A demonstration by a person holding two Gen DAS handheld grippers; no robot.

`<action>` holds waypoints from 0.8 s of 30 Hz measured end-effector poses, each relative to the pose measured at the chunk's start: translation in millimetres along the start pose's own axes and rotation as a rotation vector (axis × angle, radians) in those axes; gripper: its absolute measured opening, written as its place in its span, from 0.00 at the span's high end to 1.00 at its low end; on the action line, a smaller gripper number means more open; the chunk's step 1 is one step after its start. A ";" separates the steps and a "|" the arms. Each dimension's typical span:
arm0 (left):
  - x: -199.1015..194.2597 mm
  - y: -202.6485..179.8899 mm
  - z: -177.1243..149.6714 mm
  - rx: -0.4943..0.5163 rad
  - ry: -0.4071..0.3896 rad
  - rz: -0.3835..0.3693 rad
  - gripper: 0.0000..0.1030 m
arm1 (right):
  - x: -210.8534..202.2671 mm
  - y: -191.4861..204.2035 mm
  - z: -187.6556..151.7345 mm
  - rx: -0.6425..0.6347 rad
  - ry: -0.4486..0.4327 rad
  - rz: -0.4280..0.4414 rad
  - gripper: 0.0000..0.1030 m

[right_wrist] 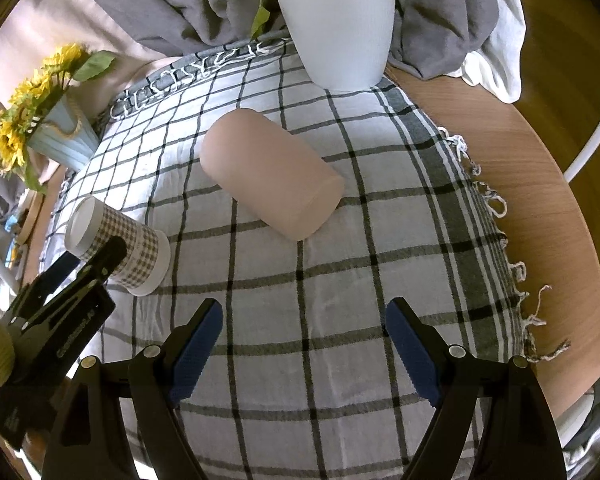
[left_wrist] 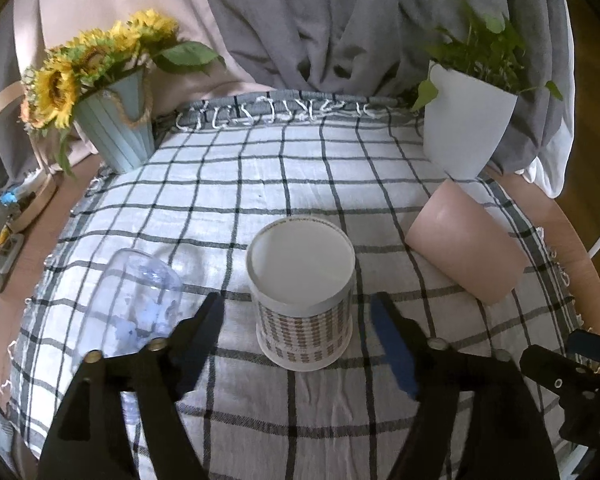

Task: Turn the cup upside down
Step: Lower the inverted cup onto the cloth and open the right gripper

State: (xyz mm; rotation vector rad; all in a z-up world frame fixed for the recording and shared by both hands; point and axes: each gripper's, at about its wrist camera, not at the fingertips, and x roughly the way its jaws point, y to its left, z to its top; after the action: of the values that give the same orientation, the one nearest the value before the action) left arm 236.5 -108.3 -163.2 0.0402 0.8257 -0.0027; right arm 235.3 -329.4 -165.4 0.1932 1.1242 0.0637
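Covering most of the round wooden table is a black-and-white checked cloth, the widest thing ahead of both tongs. At its far edge, beyond the right tongs, stands a white planter of green leaves; far off to the left tongs' left sits a pale blue pot of sunflowers.

The pink cup seems to lie on its side on the cloth, straight ahead of the right tongs and well apart from them. From the left tongs it sits ahead and to the right.

The checked paper cup stands upside down (white base uppermost), just ahead of the left tongs and between the lines of their fingers, not touched by either. A clear plastic cup sits just outside the left finger, partly hidden behind it.

Both tongs are spread wide apart, blue pads facing inward, holding nothing.
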 end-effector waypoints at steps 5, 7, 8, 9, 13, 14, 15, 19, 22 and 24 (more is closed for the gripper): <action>-24.6 0.1 -4.0 -0.017 -0.022 0.033 0.04 | -8.9 -2.3 -5.4 -0.018 -0.021 0.001 0.10; -38.2 1.5 -7.9 -0.018 -0.029 0.051 0.01 | -15.7 -3.3 -8.8 -0.027 -0.038 0.002 0.10; -43.0 2.7 -9.4 -0.019 -0.029 0.058 0.00 | -19.1 -3.5 -10.4 -0.029 -0.046 0.006 0.09; -49.5 4.0 -11.4 -0.019 -0.026 0.065 0.00 | -23.2 -3.5 -12.3 -0.032 -0.055 0.010 0.09; -73.5 10.4 -15.9 -0.001 -0.014 0.082 0.00 | -41.3 -1.3 -19.9 -0.031 -0.084 0.022 0.09; -81.1 12.9 -17.1 0.004 -0.012 0.091 0.00 | -45.4 -0.1 -21.4 -0.031 -0.089 0.027 0.09; -86.0 15.2 -18.1 0.004 -0.011 0.091 0.00 | -50.7 2.4 -23.8 -0.032 -0.094 0.033 0.09; -113.4 28.5 -22.8 0.003 -0.019 0.079 0.00 | -74.2 18.0 -33.9 -0.054 -0.131 0.050 0.09; -137.0 39.9 -28.5 -0.002 -0.042 0.084 0.00 | -96.1 33.2 -42.0 -0.078 -0.175 0.054 0.09; -153.1 49.0 -32.7 -0.003 -0.053 0.075 0.00 | -114.3 42.9 -50.9 -0.094 -0.220 0.045 0.09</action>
State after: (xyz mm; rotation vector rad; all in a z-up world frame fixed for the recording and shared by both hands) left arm 109.5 -60.2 -71.1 0.0678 0.7704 0.0678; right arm 142.0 -298.0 -77.0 0.1380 0.8957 0.1315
